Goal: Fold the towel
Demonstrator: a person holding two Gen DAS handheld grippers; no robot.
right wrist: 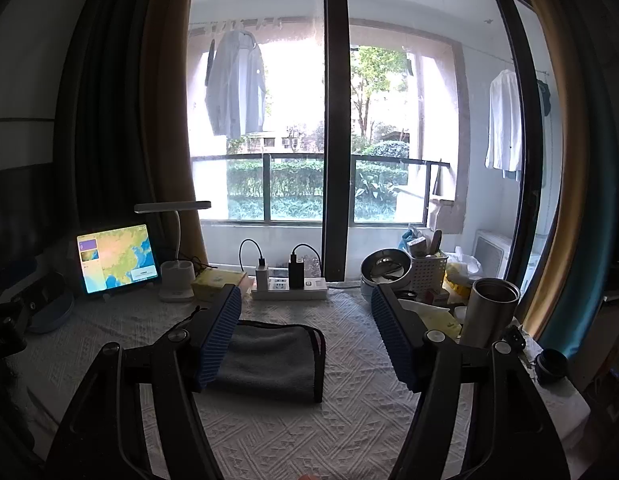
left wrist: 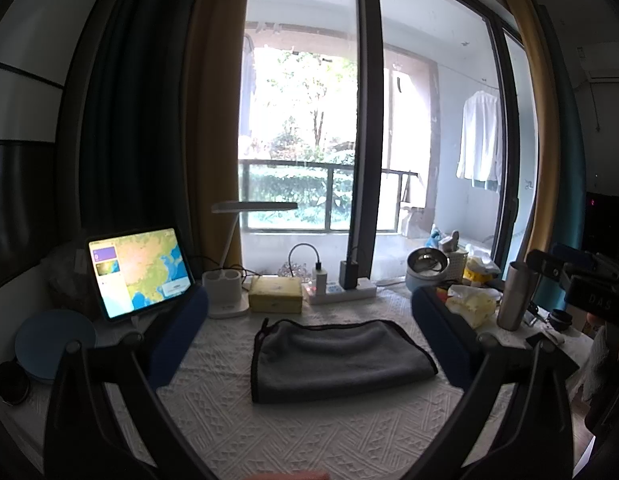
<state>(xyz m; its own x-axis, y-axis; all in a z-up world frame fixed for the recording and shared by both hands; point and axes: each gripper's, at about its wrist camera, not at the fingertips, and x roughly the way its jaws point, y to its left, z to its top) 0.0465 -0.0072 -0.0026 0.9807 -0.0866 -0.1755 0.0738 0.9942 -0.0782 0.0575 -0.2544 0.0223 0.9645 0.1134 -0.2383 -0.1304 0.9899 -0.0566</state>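
A grey towel (left wrist: 333, 358) with dark trim lies folded into a flat rectangle on the white patterned tablecloth (left wrist: 309, 432). My left gripper (left wrist: 309, 320) is open and empty, raised above the table with the towel between and beyond its blue pads. In the right wrist view the towel (right wrist: 273, 360) lies left of centre, partly hidden behind the left blue pad (right wrist: 219, 338). My right gripper (right wrist: 307, 330) is open and empty, above the cloth to the towel's right. The right gripper's body (left wrist: 589, 292) shows at the right edge of the left wrist view.
Along the back stand a tablet (left wrist: 141, 270) showing a map, a white desk lamp (left wrist: 229, 280), a yellow box (left wrist: 275, 294) and a power strip (left wrist: 341, 290) with chargers. At right are a steel bowl (right wrist: 385, 270), a white basket (right wrist: 427, 270), a steel tumbler (right wrist: 491, 312) and yellow packets (left wrist: 471, 304).
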